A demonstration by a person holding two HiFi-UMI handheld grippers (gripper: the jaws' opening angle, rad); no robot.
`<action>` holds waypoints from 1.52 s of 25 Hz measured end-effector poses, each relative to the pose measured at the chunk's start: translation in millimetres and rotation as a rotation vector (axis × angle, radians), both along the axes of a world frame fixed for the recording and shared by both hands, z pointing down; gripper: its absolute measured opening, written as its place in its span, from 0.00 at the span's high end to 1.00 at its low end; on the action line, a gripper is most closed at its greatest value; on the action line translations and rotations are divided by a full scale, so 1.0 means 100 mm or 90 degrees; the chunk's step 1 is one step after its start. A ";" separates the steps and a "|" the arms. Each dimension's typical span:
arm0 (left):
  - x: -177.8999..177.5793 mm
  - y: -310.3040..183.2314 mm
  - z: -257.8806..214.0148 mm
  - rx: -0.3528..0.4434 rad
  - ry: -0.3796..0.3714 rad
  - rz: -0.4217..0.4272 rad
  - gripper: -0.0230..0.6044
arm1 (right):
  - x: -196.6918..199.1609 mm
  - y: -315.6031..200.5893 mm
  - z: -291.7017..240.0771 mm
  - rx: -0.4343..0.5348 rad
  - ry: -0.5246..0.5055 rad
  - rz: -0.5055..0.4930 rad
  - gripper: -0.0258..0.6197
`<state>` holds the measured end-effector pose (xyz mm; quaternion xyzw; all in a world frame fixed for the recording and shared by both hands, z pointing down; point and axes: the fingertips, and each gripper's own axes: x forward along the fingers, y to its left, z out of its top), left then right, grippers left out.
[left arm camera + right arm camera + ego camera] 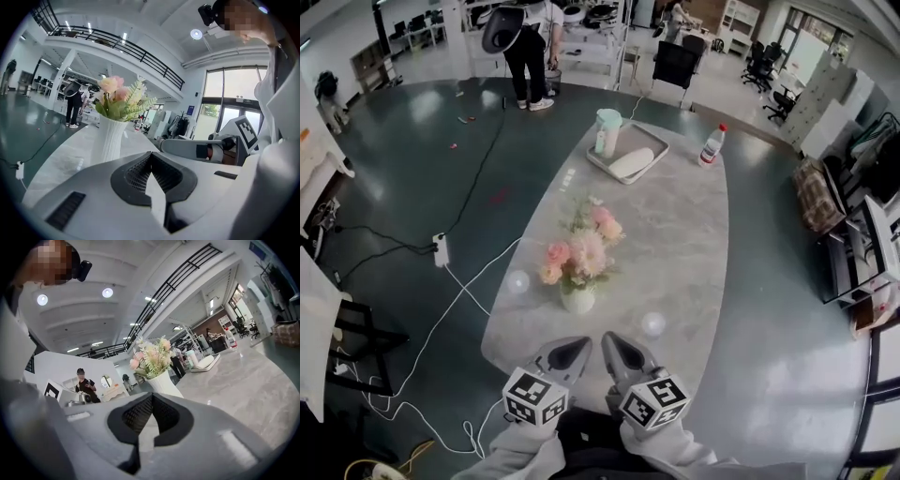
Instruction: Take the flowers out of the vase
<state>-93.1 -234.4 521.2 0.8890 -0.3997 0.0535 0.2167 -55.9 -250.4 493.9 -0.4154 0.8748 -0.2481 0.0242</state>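
With the left gripper [576, 351] and the right gripper [615, 347] both closed and holding nothing, a one-handed pull on the flowers [581, 249] could topple the vase [578, 300], which looks light

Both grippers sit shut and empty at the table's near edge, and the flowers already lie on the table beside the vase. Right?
No. The flowers are in the white vase, not lying on the table; the head view shows it. The left gripper and right gripper are shut and empty at the near edge.

No text, label or number is legible.
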 end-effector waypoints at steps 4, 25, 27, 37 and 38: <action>-0.11 -0.15 -0.13 0.011 0.005 0.027 0.96 | -0.03 -0.12 -0.12 0.013 0.010 0.037 0.96; -0.37 -0.39 -0.12 0.011 0.030 0.060 0.96 | -0.29 -0.40 -0.25 0.052 0.081 0.059 0.11; -0.39 -0.41 -0.10 0.007 0.030 0.053 0.96 | -0.33 -0.43 -0.24 0.056 0.089 0.043 0.07; -0.64 -0.52 0.01 -0.006 0.017 0.003 0.96 | -0.45 -0.69 -0.21 0.095 0.108 -0.009 0.07; -0.65 -0.54 0.01 -0.005 0.016 -0.002 0.96 | -0.46 -0.72 -0.21 0.097 0.109 -0.011 0.07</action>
